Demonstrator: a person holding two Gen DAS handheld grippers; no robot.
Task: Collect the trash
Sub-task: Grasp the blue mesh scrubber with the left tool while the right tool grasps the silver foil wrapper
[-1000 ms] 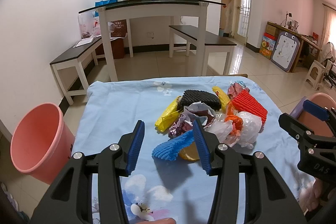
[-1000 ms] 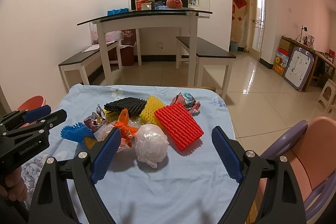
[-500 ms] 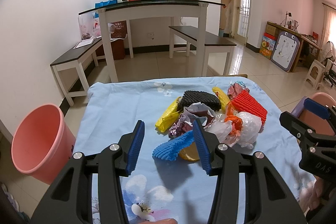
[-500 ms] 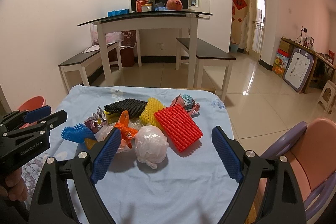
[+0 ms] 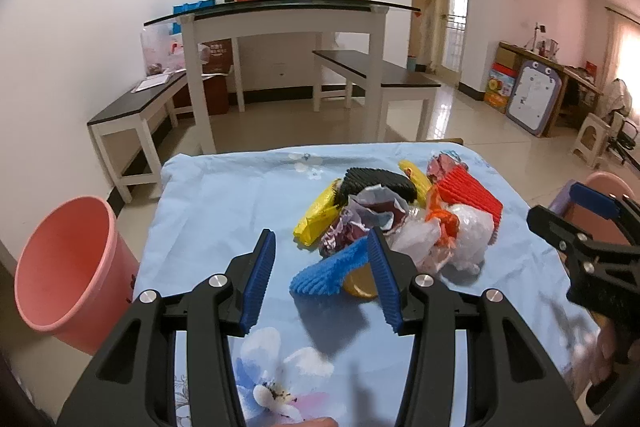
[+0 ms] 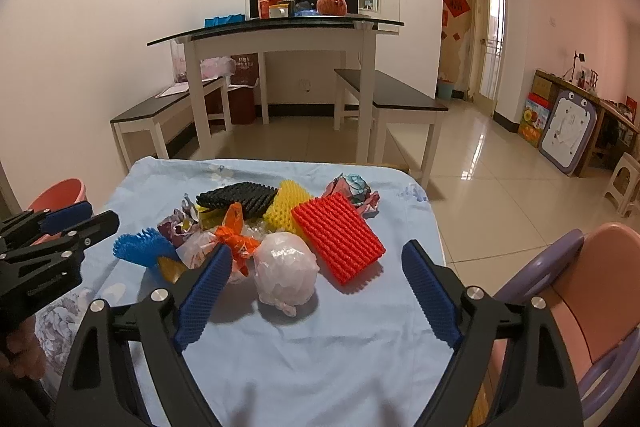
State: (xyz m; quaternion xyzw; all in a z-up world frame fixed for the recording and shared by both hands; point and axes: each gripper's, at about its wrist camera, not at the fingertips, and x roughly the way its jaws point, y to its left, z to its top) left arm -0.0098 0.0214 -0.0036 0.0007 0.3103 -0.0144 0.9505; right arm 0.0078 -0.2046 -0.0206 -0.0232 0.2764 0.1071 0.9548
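On my left wrist view, the left hand-held gripper (image 5: 322,281) hovers with jaws wide apart, empty, at the blue foam net (image 5: 330,271) on the table (image 5: 224,195); pink bin (image 5: 66,267) stands left. On my right view, the right hand-held gripper (image 6: 318,295) gapes wide before the white bag (image 6: 286,269).

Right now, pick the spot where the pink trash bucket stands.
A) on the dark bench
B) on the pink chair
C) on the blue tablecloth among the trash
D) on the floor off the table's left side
D: the pink bucket stands on the floor beside the left edge of the blue tablecloth, open end up.
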